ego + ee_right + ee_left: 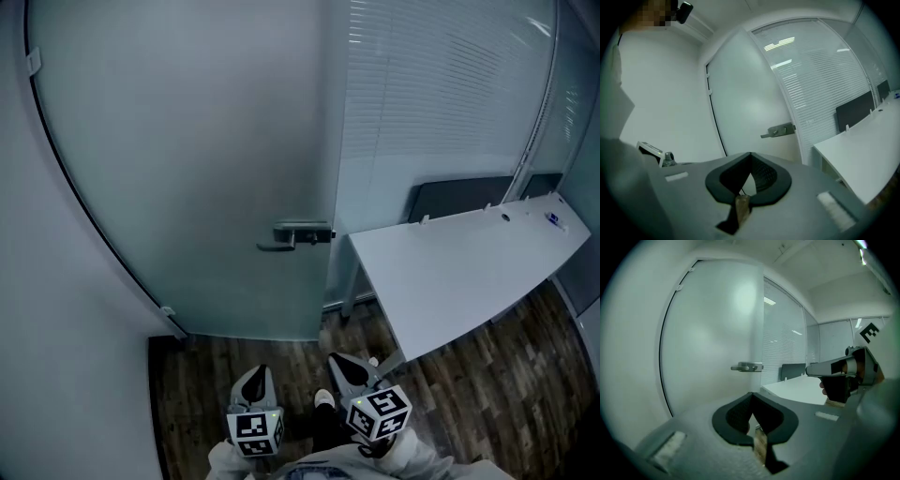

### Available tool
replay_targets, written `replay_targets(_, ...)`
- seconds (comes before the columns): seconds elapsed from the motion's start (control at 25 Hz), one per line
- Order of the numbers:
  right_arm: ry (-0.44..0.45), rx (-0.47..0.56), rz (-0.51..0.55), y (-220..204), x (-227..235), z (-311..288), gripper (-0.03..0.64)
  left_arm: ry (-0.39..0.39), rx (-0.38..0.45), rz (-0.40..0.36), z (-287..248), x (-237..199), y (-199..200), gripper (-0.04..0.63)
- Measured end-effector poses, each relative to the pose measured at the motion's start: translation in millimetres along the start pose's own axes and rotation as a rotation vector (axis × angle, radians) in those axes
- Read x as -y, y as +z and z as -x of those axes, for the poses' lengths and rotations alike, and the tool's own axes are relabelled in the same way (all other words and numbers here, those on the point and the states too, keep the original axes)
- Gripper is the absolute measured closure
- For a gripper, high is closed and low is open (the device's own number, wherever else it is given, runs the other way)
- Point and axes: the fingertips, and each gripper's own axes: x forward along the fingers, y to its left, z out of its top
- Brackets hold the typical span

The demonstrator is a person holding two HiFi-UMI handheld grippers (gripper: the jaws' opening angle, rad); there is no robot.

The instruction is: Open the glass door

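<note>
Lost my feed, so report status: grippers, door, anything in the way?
Left gripper and right gripper shut, empty, short of the door. Door closed, handle untouched. Desk right of handle, not blocking.

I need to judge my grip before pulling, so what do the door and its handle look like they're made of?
Door: apparently frosted glass, matte and milky, showing only a soft blurred highlight. Handle: probably metal with a dull grey satin finish, thin and lever-shaped.
</note>
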Motion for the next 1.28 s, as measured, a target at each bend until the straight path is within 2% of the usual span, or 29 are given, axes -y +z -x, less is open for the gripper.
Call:
replay_targets(0.28, -0.034, 0.023, 0.004, -33.9, -53.7, 80.7, 0.612, -0.022, 0.054, 0.000, 94.4, 19.7, -11.5, 0.597)
replay_targets(0.52, -0.032, 0.046, 0.037, -29.6, -81.0, 121.4, 0.613, -0.009, 0.089, -0.023, 148.5, 36.4, -5.3, 0.595)
replay_targets(0.64, -0.025, 0.044, 0.042, -27.9, -82.6, 133.5, 0.614, -0.004, 0.086, -0.007, 156.1, 46.2, -2.9, 0.595)
replay_targets(0.84, -0.017, 0.030, 0.045, -28.1, -63.2, 153.2, 0.614, -0.008, 0.104, -0.060, 152.4, 77.7, 0.0, 0.596)
replay_targets(1.0, -0.010, 0.046, 0.064, -17.9, -49.5, 164.4, 0.614, -0.006, 0.113, -0.048, 148.7, 98.7, 7.2, 0.595)
replay_targets(1.12, -0.012, 0.055, 0.051, -16.7, -37.5, 172.1, 0.614, 0.005, 0.117, -0.075, 144.2, 110.6, 8.4, 0.595)
replay_targets(1.28, -0.016, 0.058, 0.045, -18.0, -31.9, 178.8, 0.614, 0.013, 0.108, -0.064, 147.5, 113.7, 6.5, 0.595)
